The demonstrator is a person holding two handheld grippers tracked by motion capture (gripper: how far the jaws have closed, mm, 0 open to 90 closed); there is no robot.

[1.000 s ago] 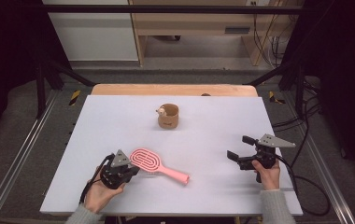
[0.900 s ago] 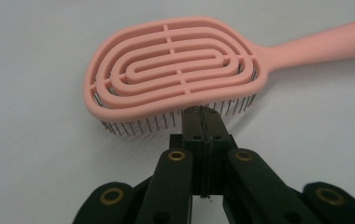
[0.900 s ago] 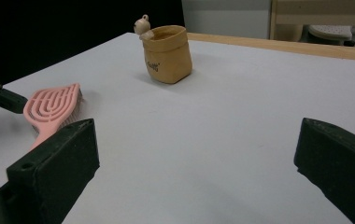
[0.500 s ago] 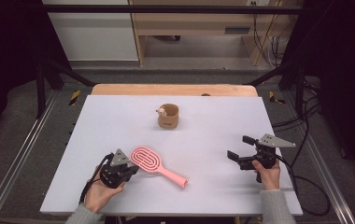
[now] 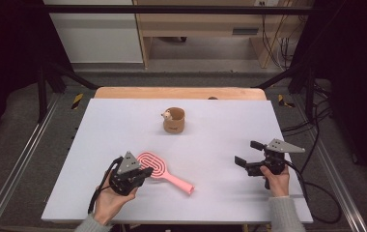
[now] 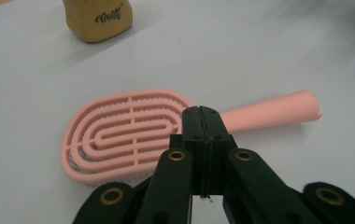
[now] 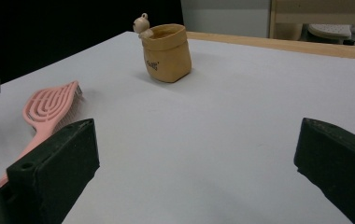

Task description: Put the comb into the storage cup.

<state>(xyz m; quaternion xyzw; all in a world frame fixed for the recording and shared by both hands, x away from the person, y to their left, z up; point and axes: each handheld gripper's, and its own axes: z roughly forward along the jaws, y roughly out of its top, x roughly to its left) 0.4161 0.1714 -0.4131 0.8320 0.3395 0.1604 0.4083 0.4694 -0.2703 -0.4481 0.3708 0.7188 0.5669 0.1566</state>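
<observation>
white table [image 5: 123, 125]: pouch [image 5: 174, 120] (beyond pink brush [image 5: 158, 169])

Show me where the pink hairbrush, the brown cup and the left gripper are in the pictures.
pink hairbrush [image 6: 119, 135], left gripper view, on its slotted head.
brown cup [image 5: 174, 122], high view, on its front wall.
left gripper [image 6: 202, 116], left gripper view, at the tips of its shut jaws.

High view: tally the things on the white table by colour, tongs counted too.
Pink: 1, the hairbrush
Tan: 1, the small pot
Black: 2, the left tongs and the right tongs
Total: 4
</observation>
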